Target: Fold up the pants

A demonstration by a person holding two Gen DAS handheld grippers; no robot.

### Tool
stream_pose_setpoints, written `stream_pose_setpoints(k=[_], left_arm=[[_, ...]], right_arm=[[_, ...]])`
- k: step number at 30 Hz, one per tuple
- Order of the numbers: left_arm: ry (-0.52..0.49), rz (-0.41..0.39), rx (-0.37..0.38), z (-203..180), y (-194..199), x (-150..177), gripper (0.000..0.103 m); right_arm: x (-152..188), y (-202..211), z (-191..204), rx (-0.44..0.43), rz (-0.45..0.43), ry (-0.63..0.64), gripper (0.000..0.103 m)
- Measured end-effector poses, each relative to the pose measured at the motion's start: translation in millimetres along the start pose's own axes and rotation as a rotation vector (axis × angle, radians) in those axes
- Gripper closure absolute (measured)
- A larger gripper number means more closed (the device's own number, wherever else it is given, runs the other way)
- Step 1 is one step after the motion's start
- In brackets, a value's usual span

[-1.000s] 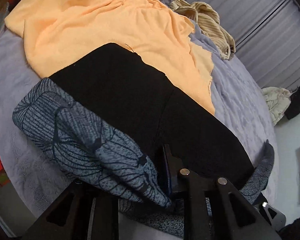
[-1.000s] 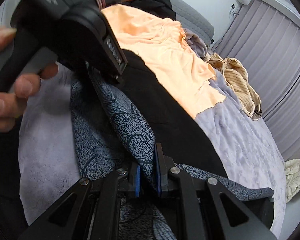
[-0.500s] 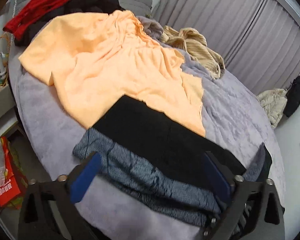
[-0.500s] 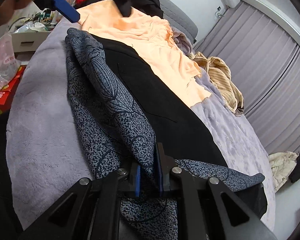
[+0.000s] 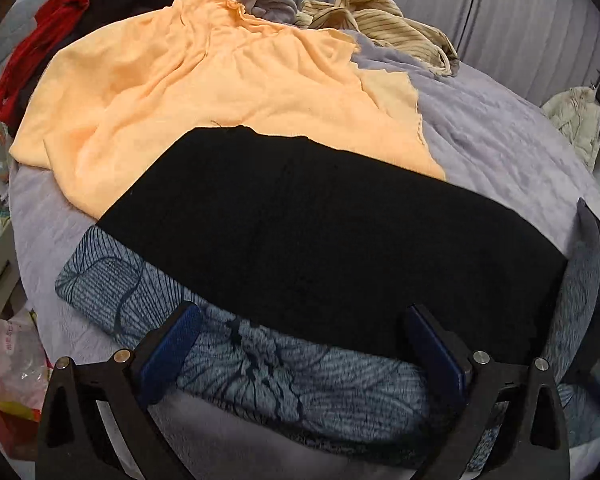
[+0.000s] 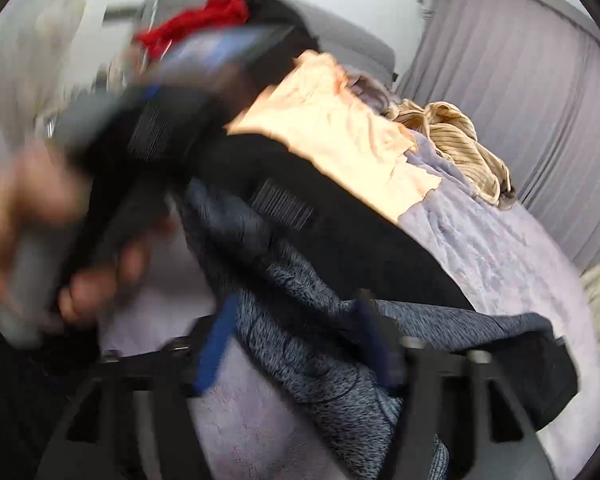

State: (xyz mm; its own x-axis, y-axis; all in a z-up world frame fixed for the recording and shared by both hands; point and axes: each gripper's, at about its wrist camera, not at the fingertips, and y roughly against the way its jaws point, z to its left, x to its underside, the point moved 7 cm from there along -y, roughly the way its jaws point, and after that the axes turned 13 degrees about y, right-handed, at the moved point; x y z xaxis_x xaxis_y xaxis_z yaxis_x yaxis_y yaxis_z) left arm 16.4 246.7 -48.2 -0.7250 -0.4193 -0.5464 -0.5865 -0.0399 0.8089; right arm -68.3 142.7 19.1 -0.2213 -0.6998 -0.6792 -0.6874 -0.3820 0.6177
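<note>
Both our left gripper (image 5: 300,354) and right gripper (image 6: 296,344) hang released above the pants (image 5: 300,364); we should regrip 1 folded edge squarely, without bunching.

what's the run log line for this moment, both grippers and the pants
left gripper: open over pants | right gripper: open, view blurred | pants: folded lengthwise on bed, released

The pants (image 5: 292,376) are blue-grey with a dark line-and-leaf print, their inner face (image 5: 320,240) plain black. At twelve o'clock lies a plain orange cloth (image 5: 204,84), with a tan striped garment (image 5: 392,28) at one o'clock and a red one (image 5: 40,52) at ten. The blanket (image 5: 492,136) is lilac-grey, and the pads (image 5: 168,352) are blue.
</note>
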Motion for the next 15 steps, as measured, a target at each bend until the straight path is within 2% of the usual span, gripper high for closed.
stream_pose_setpoints(k=[2, 5, 7, 9, 10, 13, 15], left_arm=[[0.018, -0.013, 0.018, 4.0, 0.2, 5.0, 0.001], [0.032, -0.006, 0.014, 5.9, -1.4, 0.9, 0.001], [0.028, -0.002, 0.01, 5.2, -1.2, 0.0, 0.001], [0.015, -0.001, 0.013, 6.3, -1.3, 0.5, 0.001], [0.006, -0.001, 0.011, 6.0, -1.1, 1.8, 0.001], [-0.009, -0.014, -0.007, 2.3, 4.0, 3.3, 0.001], [-0.023, -0.007, 0.012, -6.7, 9.4, 2.7, 0.001]], right_arm=[[-9.9, 5.7, -26.0, -0.026, -0.048, -0.111, 0.024], [-13.8, -14.9, -61.2, -0.013, -0.019, -0.232, 0.023], [-3.3, -38.5, -68.7, -0.025, 0.067, -0.279, 0.024], [20.9, -60.9, -67.8, -0.066, 0.21, -0.337, 0.024], [30.6, -62.0, -64.8, -0.095, 0.22, -0.367, 0.024], [39.5, -38.1, -75.3, -0.099, 0.133, -0.469, 0.024], [41.7, -21.6, -102.5, -0.013, 0.092, -0.562, 0.022]])
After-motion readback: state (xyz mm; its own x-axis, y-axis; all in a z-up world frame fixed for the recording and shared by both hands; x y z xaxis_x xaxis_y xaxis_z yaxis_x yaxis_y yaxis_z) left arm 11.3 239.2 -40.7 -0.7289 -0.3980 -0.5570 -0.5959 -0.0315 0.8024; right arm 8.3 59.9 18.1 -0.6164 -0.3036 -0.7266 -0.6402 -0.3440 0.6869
